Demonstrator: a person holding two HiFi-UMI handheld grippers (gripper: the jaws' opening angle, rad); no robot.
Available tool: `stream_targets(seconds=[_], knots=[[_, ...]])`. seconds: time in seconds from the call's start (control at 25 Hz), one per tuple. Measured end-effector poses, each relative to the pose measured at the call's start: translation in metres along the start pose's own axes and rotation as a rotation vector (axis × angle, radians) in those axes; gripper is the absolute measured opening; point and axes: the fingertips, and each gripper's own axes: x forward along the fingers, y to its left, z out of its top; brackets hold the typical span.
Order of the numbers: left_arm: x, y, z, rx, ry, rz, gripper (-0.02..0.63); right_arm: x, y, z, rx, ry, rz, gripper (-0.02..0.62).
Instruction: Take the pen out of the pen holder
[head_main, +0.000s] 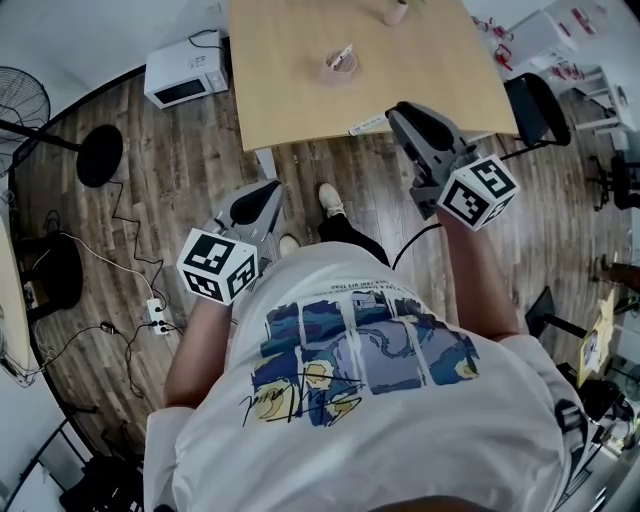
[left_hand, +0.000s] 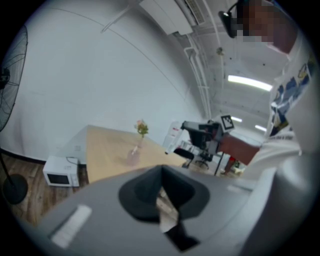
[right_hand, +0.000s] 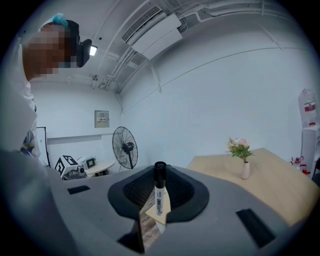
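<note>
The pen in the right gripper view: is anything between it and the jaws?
Nothing visible does. The pen already stands gripped between the right gripper's jaws, away from the pen holder on the table.

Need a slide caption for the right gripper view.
Right gripper clamps a black-capped pen; flower vase on wooden table beyond.

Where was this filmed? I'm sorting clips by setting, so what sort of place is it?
Probably an office or lab workroom: a wooden table with an office chair beside it, a ceiling air-conditioning unit, and a microwave on the plank floor.
</note>
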Motion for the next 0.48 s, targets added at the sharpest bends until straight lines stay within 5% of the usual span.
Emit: stream_targets(seconds=[0.48], knots=[[0.0056,0.0029,0.0006,-0.006,0.006,-0.006,0.008,0.0022,-0.0091,-0.0014,-0.021,0.015,-0.009,0.060]])
